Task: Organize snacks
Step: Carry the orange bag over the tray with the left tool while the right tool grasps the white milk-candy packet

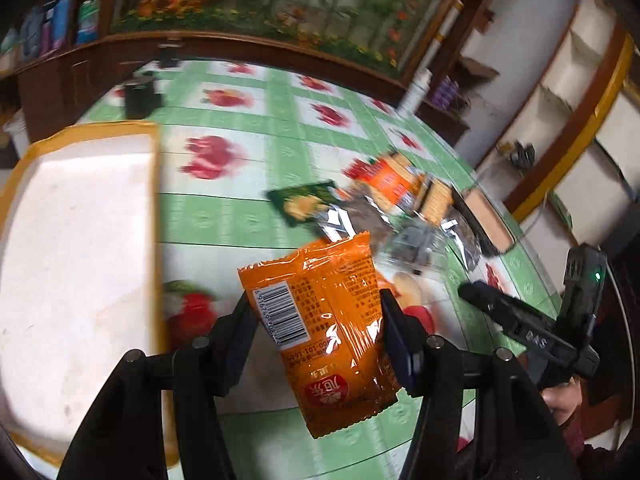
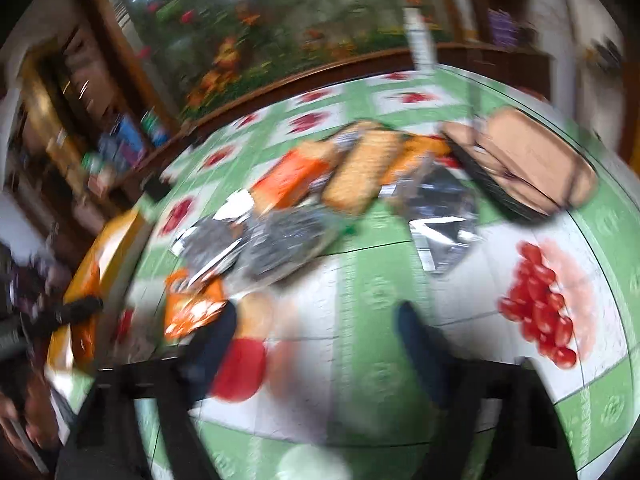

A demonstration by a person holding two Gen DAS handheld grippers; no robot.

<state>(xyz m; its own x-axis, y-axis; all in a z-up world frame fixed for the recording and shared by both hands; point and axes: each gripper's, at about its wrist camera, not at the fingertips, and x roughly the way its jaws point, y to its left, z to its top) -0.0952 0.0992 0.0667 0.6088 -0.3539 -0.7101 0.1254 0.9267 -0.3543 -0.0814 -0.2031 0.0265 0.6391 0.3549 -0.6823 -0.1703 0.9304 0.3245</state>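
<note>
Surface (image 1: 248, 208) is carrying a tray (image 1: 80, 240) beside the snack pile (image 2: 320, 184). Left gripper (image 1: 316, 320) is pinching an orange packet (image 1: 328, 328) aloft, probably bound for the tray. Right gripper (image 2: 316, 332), blurred, is hanging spread and holding nothing.

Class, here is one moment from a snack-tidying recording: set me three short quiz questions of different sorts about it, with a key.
1. True or false: the left gripper is shut on the orange packet.
2. Multiple choice: the white tray with the yellow rim lies to the packet's A) left B) right C) far side, in the left wrist view.
3. Fill in: the right gripper holds ____.

Key: 1 true; 2 A; 3 nothing: it is open above the tablecloth, short of the snack pile.
</note>
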